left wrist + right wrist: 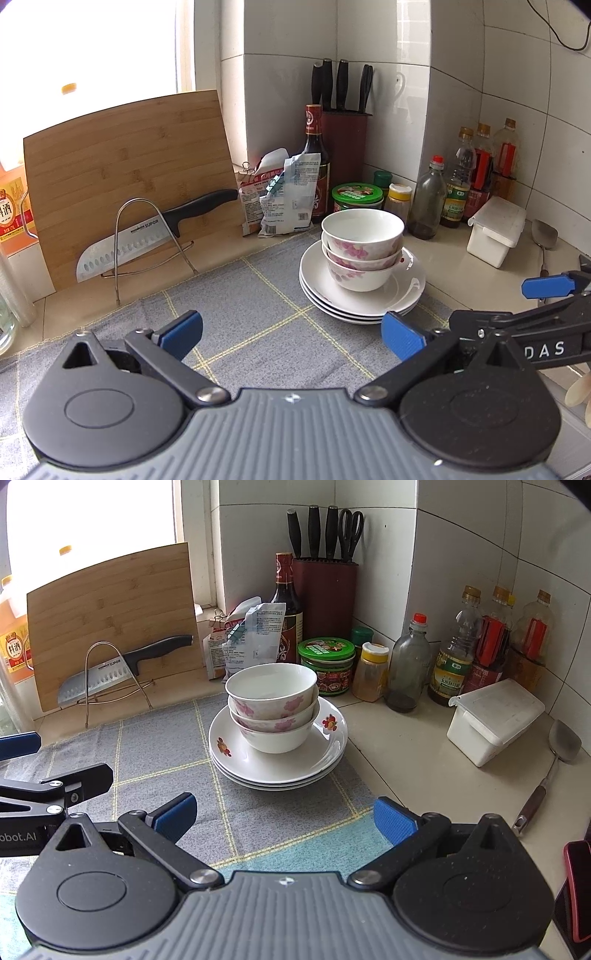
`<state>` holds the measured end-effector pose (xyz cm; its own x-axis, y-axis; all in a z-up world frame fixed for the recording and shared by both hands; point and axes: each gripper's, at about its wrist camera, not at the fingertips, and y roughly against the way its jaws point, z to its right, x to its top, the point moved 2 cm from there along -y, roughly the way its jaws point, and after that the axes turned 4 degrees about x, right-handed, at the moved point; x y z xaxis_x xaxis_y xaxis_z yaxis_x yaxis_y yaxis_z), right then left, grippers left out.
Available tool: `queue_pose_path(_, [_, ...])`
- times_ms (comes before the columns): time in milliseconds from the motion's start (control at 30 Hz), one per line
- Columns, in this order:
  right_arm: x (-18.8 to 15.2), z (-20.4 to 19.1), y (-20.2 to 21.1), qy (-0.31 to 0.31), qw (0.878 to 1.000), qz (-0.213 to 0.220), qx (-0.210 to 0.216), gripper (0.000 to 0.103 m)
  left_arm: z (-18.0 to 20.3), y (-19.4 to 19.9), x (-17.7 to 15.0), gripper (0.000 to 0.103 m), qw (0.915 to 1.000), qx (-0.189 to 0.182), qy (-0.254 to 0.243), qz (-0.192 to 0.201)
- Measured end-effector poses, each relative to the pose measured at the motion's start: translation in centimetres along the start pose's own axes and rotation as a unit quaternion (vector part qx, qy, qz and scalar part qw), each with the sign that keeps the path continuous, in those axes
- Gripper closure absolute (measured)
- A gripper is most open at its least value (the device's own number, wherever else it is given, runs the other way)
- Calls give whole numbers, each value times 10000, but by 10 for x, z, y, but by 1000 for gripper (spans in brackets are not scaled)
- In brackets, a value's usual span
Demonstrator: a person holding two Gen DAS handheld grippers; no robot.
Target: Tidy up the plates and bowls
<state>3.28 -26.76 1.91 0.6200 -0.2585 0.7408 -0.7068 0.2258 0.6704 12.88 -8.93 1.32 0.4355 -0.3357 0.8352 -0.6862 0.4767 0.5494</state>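
Both hand-held grippers, left (291,334) and right (282,818), hover wide apart before glazed, slippery, breakable bowls (272,709) stacked on plates (277,766); grip rims.

White bowls (271,709) w/ pink flowers; grey cloth (159,760), yellow grid.

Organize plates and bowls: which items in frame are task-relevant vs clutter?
Task items:
- stacked bowls, three nested
- stacked plates beneath them
- left gripper and right gripper, both open, empty

Clutter:
- knife on rack
- cutting board
- knife block
- white container
- spatula
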Motion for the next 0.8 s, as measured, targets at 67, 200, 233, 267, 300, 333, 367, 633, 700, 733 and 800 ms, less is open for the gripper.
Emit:
queue_pose_path(67, [0, 0, 1, -8, 10000, 3, -2, 0, 0, 0, 0, 1, 10000, 3, -6, 10])
queue_pose_path(200, [0, 0, 2, -5, 10000, 15, -17, 0, 0, 1, 0, 1, 10000, -6, -5, 14])
queue_pose_path(233, [-1, 0, 2, -1, 10000, 18, -21, 0, 0, 1, 1, 1, 10000, -3, -5, 12])
queue_pose_path(267, [0, 1, 2, -1, 10000, 13, -19, 0, 0, 1, 1, 1, 10000, -7, -9, 16])
queue_pose_path(300, [0, 1, 2, -1, 10000, 8, -25, 0, 0, 1, 1, 1, 10000, -8, -5, 13])
queue_pose_path(333, [0, 1, 2, 6, 10000, 10, -29, 0, 0, 1, 0, 1, 10000, -6, 0, 11])
queue_pose_path(367, [0, 1, 2, 8, 10000, 10, -32, 0, 0, 0, 0, 1, 10000, -8, -4, 15])
queue_pose_path(633, [1, 1, 2, 21, 10000, -2, -65, 0, 0, 0, 1, 1, 10000, 0, -9, 8])
queue_pose_path(700, [1, 1, 2, 26, 10000, 4, -66, 0, 0, 0, 1, 1, 10000, -3, -6, 5])
queue_pose_path(733, [1, 1, 2, 22, 10000, -1, -64, 0, 0, 0, 1, 1, 10000, -6, -5, 2])
queue_pose_path(800, [1, 1, 2, 27, 10000, 5, -67, 0, 0, -1, 1, 1, 10000, -3, -9, 1])
